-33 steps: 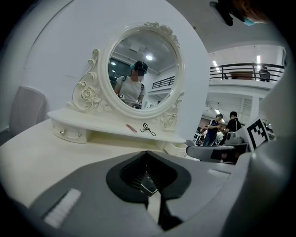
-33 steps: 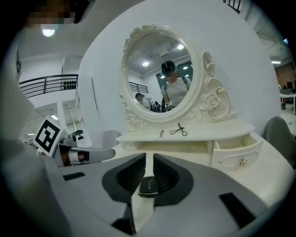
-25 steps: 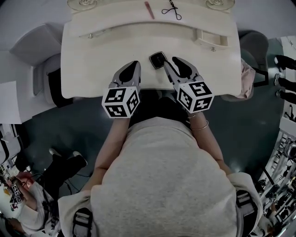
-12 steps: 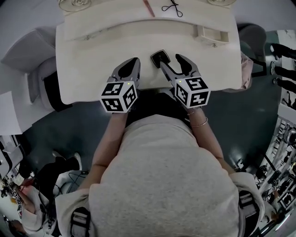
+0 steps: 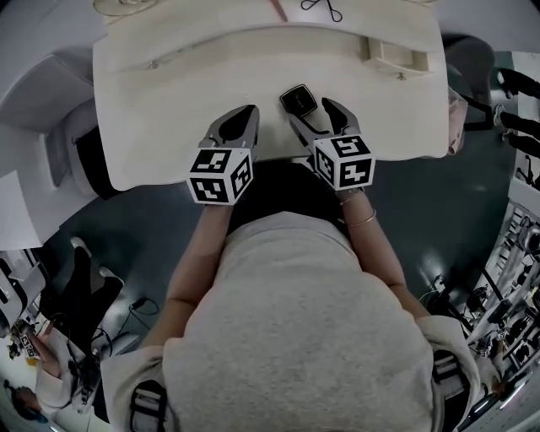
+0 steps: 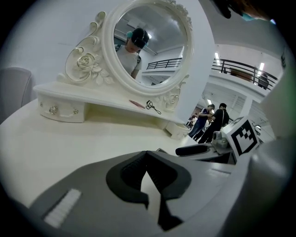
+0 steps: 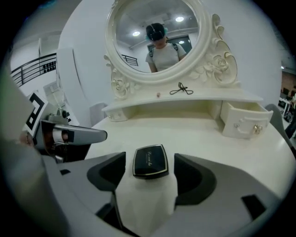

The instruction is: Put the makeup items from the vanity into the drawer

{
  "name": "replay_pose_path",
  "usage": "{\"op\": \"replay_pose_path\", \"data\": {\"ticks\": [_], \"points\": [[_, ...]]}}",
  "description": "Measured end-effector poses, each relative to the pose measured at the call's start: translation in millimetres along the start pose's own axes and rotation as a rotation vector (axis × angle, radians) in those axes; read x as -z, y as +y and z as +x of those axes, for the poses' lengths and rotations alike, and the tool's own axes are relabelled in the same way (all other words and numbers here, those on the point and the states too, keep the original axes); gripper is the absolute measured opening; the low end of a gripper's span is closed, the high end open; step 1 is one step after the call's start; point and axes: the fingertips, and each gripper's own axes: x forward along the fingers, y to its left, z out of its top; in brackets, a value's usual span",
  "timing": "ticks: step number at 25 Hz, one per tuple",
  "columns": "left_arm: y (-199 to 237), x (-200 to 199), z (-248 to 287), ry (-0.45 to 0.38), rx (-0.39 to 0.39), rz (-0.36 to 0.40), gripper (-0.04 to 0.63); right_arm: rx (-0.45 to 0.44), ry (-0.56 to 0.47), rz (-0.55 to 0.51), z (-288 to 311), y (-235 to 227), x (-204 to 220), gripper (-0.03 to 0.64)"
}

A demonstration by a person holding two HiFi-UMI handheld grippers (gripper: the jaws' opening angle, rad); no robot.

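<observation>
On the cream tabletop (image 5: 160, 110) in front of me, starting at the left, my left claw (image 5: 247, 114) hangs low over the near edge, angled downward. Its jaws are clenched together, and I see only a sliver of bare tabletop past the tips, with nothing caught in them. Far beyond it on the left, under the raised shelf (image 6: 92, 92), is a small closed drawer (image 6: 61, 111) with two knobs. Above that stands the oval mirror (image 6: 148, 44) in its carved frame.

On the far shelf near the middle lie a thin red stick (image 5: 278, 10) and, just right of it, a black wire tool with looped handles (image 5: 319, 8). They are apart from each other and well away from both claws.

Nearer to me and a little right of centre, the black compact (image 5: 297, 99) lies flat on the tabletop. It is shut, with a pale rim around its lid. My right claw (image 5: 310, 111) sits just behind it, pointing down and away from me. Its jaws are spread wide and have just been opening. The near part of the compact lies between the tips, with a clear gap on each side, so the pads do not press on it and the claw is released.

To the far right, at the end of the shelf, the open drawer (image 7: 246, 119) is pulled out toward me. Two small knobs show on its front, and I cannot see its inside. It is well apart from the compact.
</observation>
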Motion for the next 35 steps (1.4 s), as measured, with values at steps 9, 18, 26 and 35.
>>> {"op": "replay_pose_path", "data": {"ticks": [9, 18, 26, 35], "points": [[-1, 6, 9, 0.042, 0.038, 0.026, 0.009, 0.015, 0.05, -0.005, 13, 3, 8, 0.302], [-2, -1, 20, 0.055, 0.077, 0.05, 0.009, 0.056, 0.107, -0.052, 29, 2, 13, 0.305], [2, 3, 27, 0.085, 0.098, 0.053, 0.009, 0.11, 0.122, -0.094, 33, -4, 15, 0.305], [10, -1, 24, 0.068, 0.106, 0.067, 0.009, 0.106, 0.15, -0.099, 33, -2, 18, 0.305]]}}
